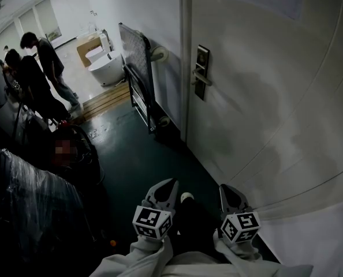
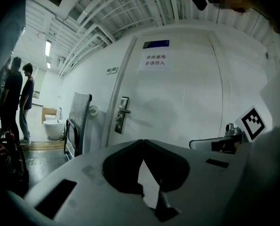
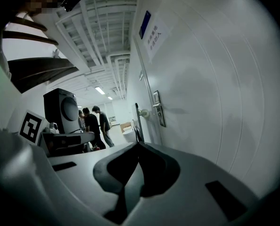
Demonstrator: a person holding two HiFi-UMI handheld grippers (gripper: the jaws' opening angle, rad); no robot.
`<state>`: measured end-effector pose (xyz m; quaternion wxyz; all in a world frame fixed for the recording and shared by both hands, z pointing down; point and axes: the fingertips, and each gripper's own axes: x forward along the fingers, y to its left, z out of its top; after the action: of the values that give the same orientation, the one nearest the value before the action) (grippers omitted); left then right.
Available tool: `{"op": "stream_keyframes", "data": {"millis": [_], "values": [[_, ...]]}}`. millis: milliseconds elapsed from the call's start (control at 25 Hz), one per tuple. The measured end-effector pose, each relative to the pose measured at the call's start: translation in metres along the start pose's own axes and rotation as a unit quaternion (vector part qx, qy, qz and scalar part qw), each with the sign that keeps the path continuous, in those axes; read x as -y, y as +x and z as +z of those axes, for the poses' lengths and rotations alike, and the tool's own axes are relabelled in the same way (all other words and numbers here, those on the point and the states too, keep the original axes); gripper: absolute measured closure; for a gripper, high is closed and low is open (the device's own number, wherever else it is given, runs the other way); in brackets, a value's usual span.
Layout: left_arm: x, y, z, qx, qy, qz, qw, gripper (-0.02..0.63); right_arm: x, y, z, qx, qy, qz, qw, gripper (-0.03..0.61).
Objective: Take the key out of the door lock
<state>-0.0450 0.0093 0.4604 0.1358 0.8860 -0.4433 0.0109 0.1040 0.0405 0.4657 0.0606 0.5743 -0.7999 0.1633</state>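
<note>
The white door (image 1: 264,97) fills the right of the head view. Its lock plate with a lever handle (image 1: 201,73) sits well ahead of both grippers. The lock plate (image 2: 122,114) is small and far off in the left gripper view, and the lock plate (image 3: 158,109) is just as distant in the right gripper view. I cannot make out a key at this size. My left gripper (image 1: 170,183) and right gripper (image 1: 224,188) hang low near the person's body, side by side. The left gripper (image 2: 143,140) has its tips together on nothing. The right gripper (image 3: 138,143) is shut too, and empty.
A folded metal cart (image 1: 138,68) leans on the wall left of the door. Behind it stand a white tub (image 1: 105,68) and a wooden pallet (image 1: 105,100). Several people (image 1: 38,74) stand at the far left, by plastic-wrapped goods (image 1: 33,195). The floor (image 1: 137,154) is dark green.
</note>
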Motion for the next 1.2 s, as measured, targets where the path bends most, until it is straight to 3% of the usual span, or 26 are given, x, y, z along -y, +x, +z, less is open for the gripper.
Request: {"op": "stream_keyframes", "data": {"millis": [360, 1200], "values": [[-0.027, 0.042, 0.004, -0.011, -0.002, 0.006, 0.9999, 0.601, 0.025, 0.046, 0.008, -0.011, 0.005, 0.001, 1.000, 0.528], [-0.116, 0.177, 0.052, -0.008, -0.002, 0.032, 0.9995, 0.601, 0.073, 0.205, 0.076, -0.018, -0.005, 0.037, 0.999, 0.526]]}}
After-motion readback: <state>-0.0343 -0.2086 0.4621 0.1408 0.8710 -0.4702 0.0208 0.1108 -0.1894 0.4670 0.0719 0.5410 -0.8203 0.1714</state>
